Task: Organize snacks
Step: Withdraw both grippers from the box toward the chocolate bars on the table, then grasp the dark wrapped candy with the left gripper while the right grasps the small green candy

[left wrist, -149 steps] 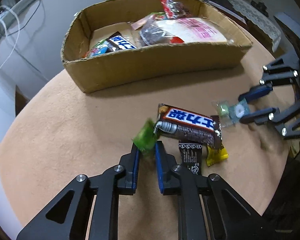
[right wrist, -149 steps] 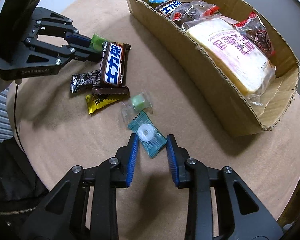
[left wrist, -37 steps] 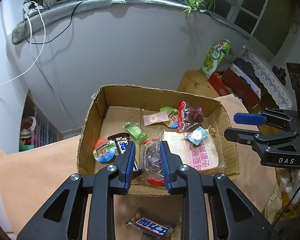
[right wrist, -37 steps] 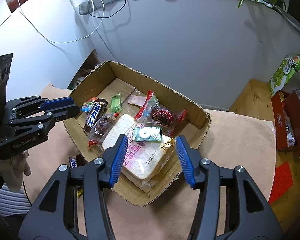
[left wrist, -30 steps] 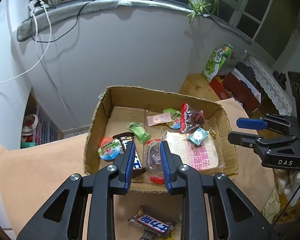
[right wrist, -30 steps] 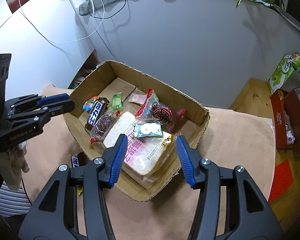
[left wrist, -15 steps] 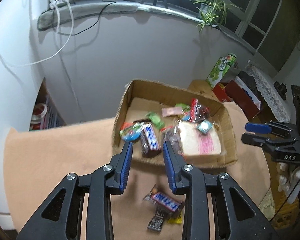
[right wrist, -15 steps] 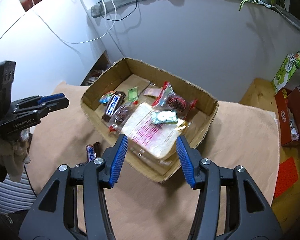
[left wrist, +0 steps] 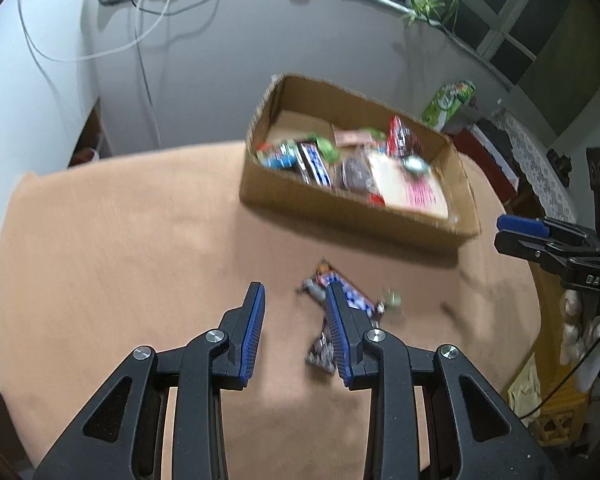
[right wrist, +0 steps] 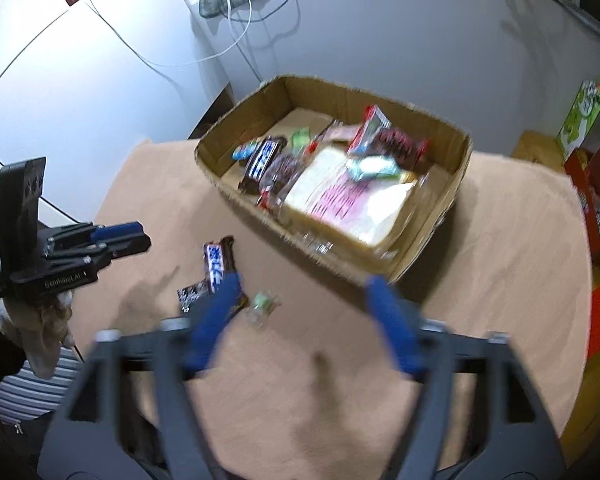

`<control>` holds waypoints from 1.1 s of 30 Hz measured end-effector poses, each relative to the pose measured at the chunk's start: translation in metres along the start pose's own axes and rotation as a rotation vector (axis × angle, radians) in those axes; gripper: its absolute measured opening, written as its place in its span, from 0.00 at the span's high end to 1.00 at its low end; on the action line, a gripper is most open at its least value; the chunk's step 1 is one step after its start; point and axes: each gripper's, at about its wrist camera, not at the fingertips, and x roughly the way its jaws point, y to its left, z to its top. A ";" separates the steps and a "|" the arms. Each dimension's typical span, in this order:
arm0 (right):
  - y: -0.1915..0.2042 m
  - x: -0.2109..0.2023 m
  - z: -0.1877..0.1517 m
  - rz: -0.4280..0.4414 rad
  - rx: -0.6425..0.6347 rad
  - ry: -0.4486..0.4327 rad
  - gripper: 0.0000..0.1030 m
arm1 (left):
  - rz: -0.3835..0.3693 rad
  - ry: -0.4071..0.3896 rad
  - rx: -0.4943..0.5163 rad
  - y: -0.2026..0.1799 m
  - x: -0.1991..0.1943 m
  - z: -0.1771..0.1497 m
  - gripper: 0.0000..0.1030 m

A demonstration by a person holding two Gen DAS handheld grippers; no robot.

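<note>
Legibly, "DAS" on right tool, "GenRobot.AI" on left tool

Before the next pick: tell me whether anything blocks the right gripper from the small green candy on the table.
Nothing visible does. The right gripper is open and empty, and the green candy lies on bare tabletop just beyond its left finger, apart from the chocolate bar.

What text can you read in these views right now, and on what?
"DAS": right gripper, on its body.
"GenRobot.AI": left gripper, on its body; blurry, a likely reading.
Chocolate bar on the table: white characters on blue, too blurred to read.
Bread bag in the box: pink print, unreadable.
</note>
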 end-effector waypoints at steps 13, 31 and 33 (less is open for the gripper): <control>0.010 0.059 -0.018 0.004 0.115 0.131 0.27 | -0.032 0.070 0.097 -0.021 0.027 -0.037 0.71; 0.022 0.105 -0.017 -0.009 0.189 0.183 0.43 | 0.039 0.101 0.280 -0.039 0.057 -0.046 0.71; 0.032 0.108 -0.016 -0.022 0.159 0.187 0.44 | 0.042 0.094 0.273 -0.038 0.057 -0.045 0.71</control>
